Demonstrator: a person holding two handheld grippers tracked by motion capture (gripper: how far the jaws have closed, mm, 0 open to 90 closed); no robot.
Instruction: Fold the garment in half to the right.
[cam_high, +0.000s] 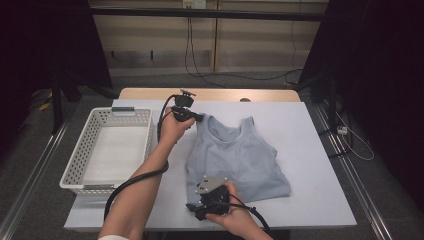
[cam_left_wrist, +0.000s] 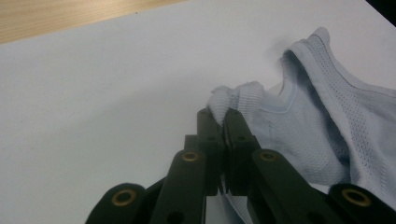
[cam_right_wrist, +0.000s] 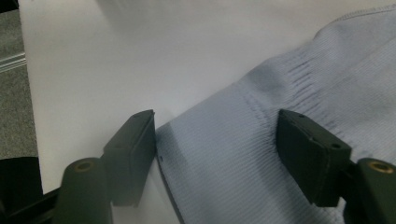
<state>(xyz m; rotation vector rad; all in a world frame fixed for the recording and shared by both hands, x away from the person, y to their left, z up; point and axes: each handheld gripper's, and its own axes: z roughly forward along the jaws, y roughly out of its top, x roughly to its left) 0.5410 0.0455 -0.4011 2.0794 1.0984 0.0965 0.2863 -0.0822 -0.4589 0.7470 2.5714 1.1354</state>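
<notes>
A light blue ribbed tank top (cam_high: 240, 155) lies flat on the white table (cam_high: 310, 145), neck toward the far side. My left gripper (cam_high: 200, 118) reaches its far-left shoulder strap. In the left gripper view the jaws (cam_left_wrist: 219, 114) are shut on the bunched end of that strap (cam_left_wrist: 233, 95), with the rest of the tank top (cam_left_wrist: 327, 116) spreading to the right. My right gripper (cam_high: 196, 204) is at the top's near-left hem corner. In the right gripper view it (cam_right_wrist: 215, 126) stands open, its jaws straddling the hem (cam_right_wrist: 224, 163) without pressing on it.
A white perforated basket (cam_high: 75, 165) stands at the table's left side, beside the left forearm. A wooden strip (cam_high: 210, 94) runs along the table's far edge. White tabletop shows to the right of the top and at the front.
</notes>
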